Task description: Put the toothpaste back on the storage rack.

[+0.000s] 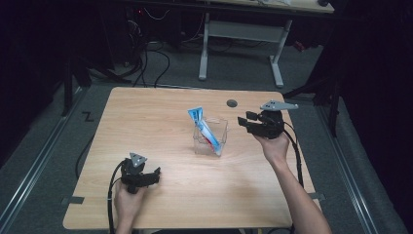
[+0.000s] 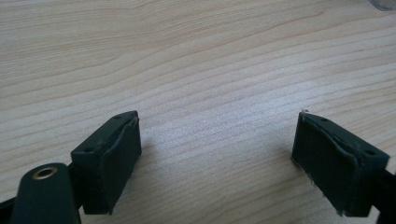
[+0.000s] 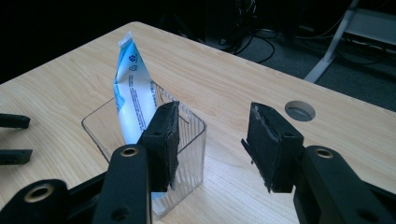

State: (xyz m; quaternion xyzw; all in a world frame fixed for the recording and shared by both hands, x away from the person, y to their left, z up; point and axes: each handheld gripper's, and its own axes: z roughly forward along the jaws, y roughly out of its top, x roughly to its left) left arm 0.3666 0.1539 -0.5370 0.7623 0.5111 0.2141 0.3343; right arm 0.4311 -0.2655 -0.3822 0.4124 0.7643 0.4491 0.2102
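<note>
Behind right tool (image 3: 212, 142), tube's (image 3: 132, 88) print

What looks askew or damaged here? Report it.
The toothpaste tube leans diagonally in the clear container, its crimped end poking out above the rim. The pad edges on the right tongs look frayed. Nothing is spilled.

A blue-and-white toothpaste tube (image 1: 203, 127) stands tilted inside a clear, ribbed plastic container (image 1: 220, 127) on the worktop (image 1: 146, 126). Its flat crimped end sticks up above the rim, its lower end rests at the bottom. The container sits just beside the right hand-held gripper (image 1: 247, 122), in front of its open jaws, and well apart from the left hand-held gripper (image 1: 155, 174).
</note>
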